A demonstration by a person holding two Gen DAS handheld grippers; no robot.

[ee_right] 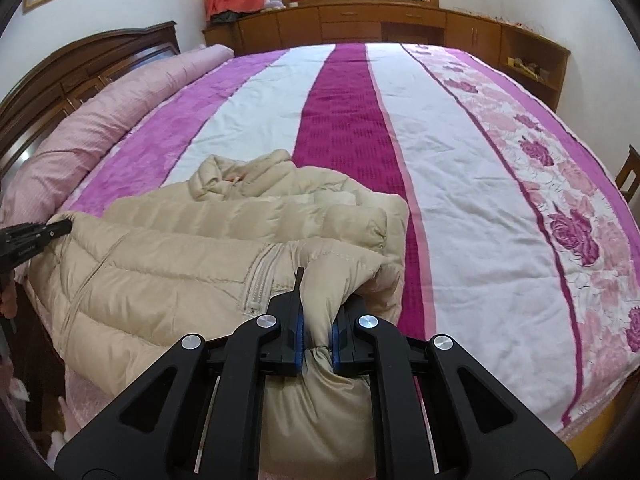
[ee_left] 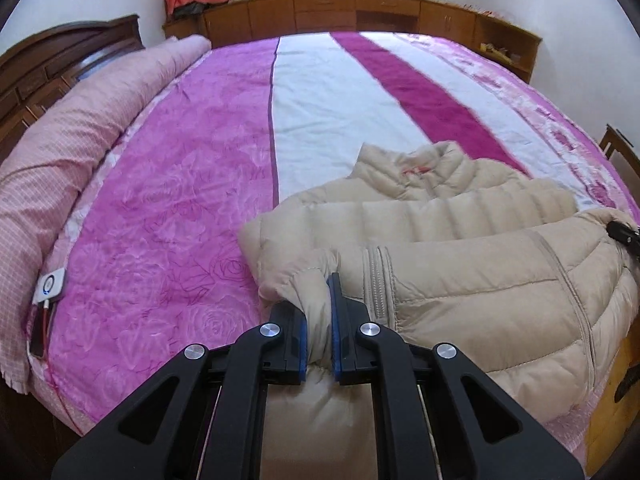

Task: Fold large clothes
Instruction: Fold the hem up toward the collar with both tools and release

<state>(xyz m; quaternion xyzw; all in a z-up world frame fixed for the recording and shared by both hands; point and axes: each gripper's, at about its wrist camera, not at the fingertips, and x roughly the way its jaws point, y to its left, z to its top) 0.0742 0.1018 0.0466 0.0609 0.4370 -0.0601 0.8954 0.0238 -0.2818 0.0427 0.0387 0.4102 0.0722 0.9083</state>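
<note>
A beige puffer jacket [ee_left: 460,264] lies on the near part of the bed, collar pointing away, sleeves folded across its front. My left gripper [ee_left: 316,300] is shut on a bunched corner of the jacket's near left edge, next to the zipper. In the right wrist view the jacket [ee_right: 160,264] fills the lower left. My right gripper [ee_right: 320,304] is shut on a gathered fold at its near right edge. Each gripper shows at the edge of the other's view: the right gripper [ee_left: 624,234] and the left gripper [ee_right: 36,234], both touching the jacket's sides.
The bed carries a pink, white and magenta striped cover [ee_left: 180,160] [ee_right: 460,160]. A rolled pink quilt [ee_left: 80,140] lies along the dark headboard [ee_left: 60,52]. A white controller with a cable [ee_left: 50,284] sits at the left edge. Wooden cabinets [ee_left: 360,12] line the far wall.
</note>
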